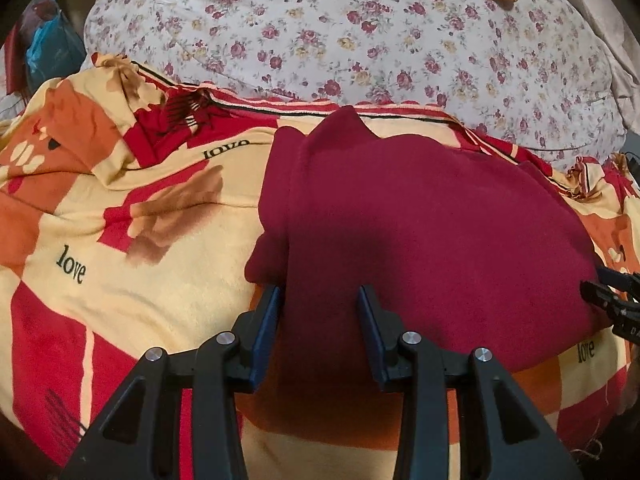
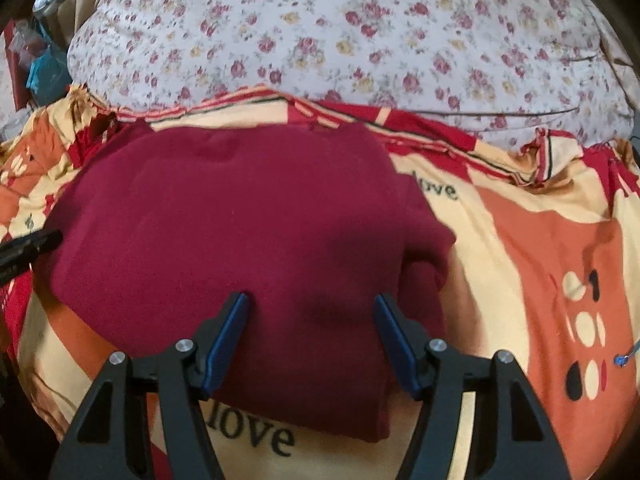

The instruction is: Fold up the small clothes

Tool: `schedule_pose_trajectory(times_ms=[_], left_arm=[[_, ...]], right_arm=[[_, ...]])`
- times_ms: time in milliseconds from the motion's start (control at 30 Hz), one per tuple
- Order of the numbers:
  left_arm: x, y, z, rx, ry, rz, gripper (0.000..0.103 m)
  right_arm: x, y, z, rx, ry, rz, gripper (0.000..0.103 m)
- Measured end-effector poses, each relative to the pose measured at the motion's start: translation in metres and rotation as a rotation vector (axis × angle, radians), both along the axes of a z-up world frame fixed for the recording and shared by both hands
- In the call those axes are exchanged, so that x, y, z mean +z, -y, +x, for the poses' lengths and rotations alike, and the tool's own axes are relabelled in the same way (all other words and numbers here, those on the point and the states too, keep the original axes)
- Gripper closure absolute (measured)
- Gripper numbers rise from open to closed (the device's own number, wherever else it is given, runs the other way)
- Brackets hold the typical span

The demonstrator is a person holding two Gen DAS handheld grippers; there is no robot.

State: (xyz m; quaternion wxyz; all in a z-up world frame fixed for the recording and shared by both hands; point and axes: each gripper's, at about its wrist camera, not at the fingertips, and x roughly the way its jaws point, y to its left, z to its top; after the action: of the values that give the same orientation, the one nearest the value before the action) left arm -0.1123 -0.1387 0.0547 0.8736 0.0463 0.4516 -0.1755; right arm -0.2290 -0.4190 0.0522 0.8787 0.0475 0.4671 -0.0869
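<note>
Maroon garment (image 1: 420,232) lies folded, near hem hidden behind left gripper (image 1: 320,300) and right gripper (image 2: 312,304), both wide open, empty

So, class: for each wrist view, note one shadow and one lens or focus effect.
Left wrist: the open left gripper shadows the maroon garment; dark fisheye corners. Right wrist: a shadow between the right gripper jaws; the floral quilt looks soft and bulges.
</note>
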Motion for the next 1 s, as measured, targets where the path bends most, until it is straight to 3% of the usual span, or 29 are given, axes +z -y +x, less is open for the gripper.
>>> schedule_pose_trajectory(times_ms=[100, 367, 600, 700, 867, 1000], left_arm=[[0.001, 0.001, 0.0, -0.003, -0.001, 0.001, 0.084], [0.008, -0.003, -0.002, 0.001, -0.003, -0.02, 0.084], [0.01, -0.004, -0.002, 0.003, -0.002, -0.028, 0.084], [0.009, -0.005, 0.0, 0.006, -0.007, -0.034, 0.084], [0.008, -0.003, 0.002, 0.008, -0.01, -0.047, 0.084], [0.007, -0.003, 0.004, 0.014, -0.019, -0.063, 0.084]], right_arm=[[0.005, -0.003, 0.0, 0.022, -0.02, 0.0, 0.035], [0.035, -0.014, 0.005, 0.051, 0.041, 0.032, 0.035], [0.02, 0.003, 0.014, -0.024, 0.007, 0.01, 0.035], [0.005, 0.012, 0.017, -0.029, -0.033, 0.057, 0.035], [0.014, 0.002, 0.019, -0.009, -0.028, 0.028, 0.034], [0.024, -0.015, 0.027, 0.043, -0.001, 0.089, 0.034]])
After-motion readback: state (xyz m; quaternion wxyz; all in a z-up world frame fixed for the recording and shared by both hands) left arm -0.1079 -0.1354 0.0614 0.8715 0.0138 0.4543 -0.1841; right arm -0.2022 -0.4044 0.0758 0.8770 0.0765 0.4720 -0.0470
